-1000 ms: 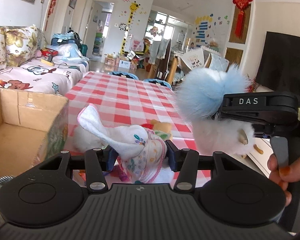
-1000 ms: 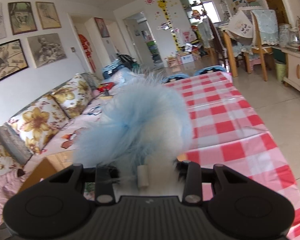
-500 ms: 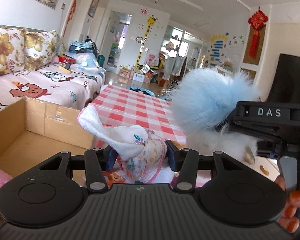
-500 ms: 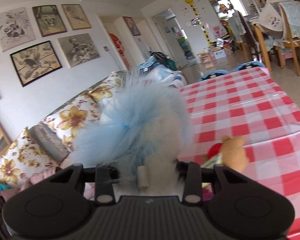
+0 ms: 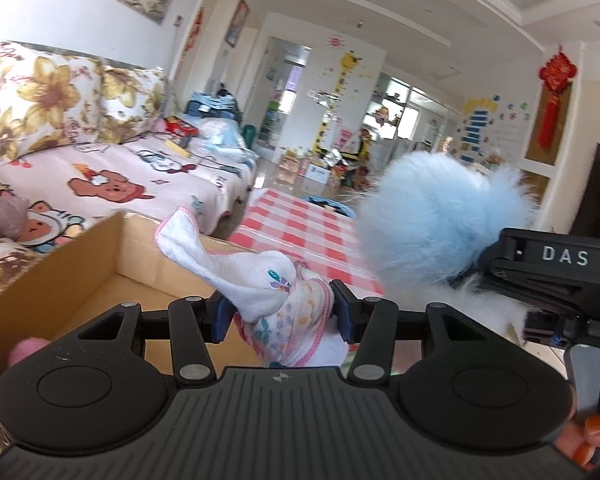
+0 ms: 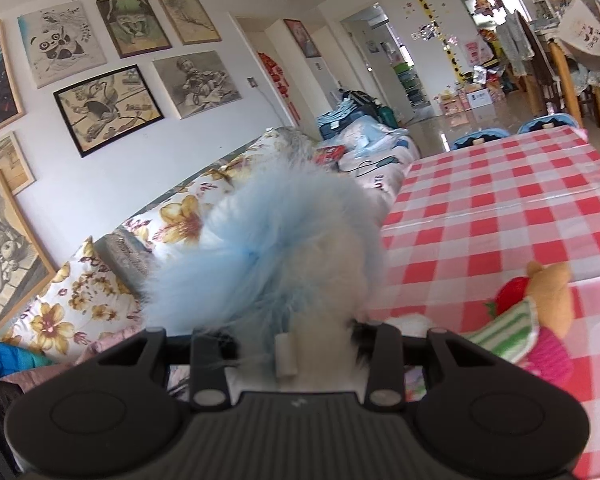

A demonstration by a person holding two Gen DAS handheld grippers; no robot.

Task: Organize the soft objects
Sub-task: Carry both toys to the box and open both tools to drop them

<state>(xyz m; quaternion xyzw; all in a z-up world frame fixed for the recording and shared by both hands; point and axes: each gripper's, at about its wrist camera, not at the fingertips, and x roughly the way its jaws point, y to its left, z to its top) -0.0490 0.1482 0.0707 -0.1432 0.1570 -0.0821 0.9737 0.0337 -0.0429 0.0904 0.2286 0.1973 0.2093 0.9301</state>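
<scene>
Terry-soft, the bundled white cloth (image 5: 278,300) sat pinched in the left tongs (image 5: 280,314) right above the open cardboard box (image 5: 80,280), seemingly for dropping in, while the right tongs (image 6: 296,344) gripped the fluffy blue toy (image 6: 268,264) alongside, beside the checked bench (image 6: 500,208).

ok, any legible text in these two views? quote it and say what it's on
"DAS": white capitals on the black body of the right gripper, seen from the left wrist view.
Too small or blurred to read: the giraffe height chart, the blue wall stickers, the red knot hanging, the red box on the sofa.
Nothing else legible.
</scene>
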